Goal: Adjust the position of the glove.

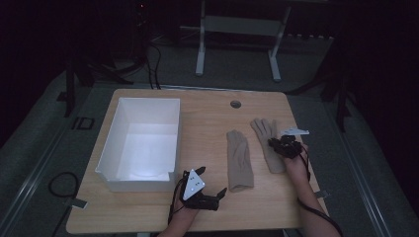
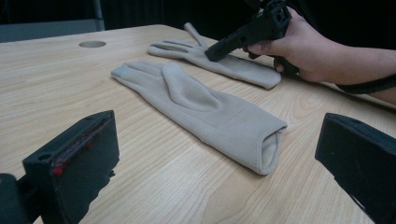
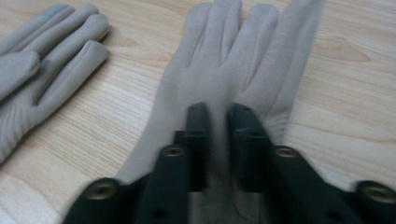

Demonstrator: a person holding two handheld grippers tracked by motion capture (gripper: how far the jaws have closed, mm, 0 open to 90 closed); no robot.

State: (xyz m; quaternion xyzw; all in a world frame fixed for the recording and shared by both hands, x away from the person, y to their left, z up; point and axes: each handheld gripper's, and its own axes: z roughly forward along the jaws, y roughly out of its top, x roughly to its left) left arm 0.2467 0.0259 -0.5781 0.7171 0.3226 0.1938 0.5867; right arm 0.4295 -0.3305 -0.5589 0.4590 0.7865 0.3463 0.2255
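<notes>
The whole surface (image 1: 207,113) is seen from high above, looking forward and down. It is skimmed low in the left gripper view; both gloves are shared. The far glove (image 3: 224,60) is framed closely in the right gripper view.

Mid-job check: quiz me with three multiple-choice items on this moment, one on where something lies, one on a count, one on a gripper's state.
1. Where is the white box?
A. right of both gloves
B. left of both gloves
C. between the gloves

2. How many gloves lie on the table?
A. one
B. two
C. three

3. How is the left gripper?
A. open
B. shut on a glove
C. inside the box

Key:
1 B, the box sits at the table's left.
2 B, a left glove and a right glove, the latter under the right gripper.
3 A, its jaws stand wide apart before the left glove.
</notes>
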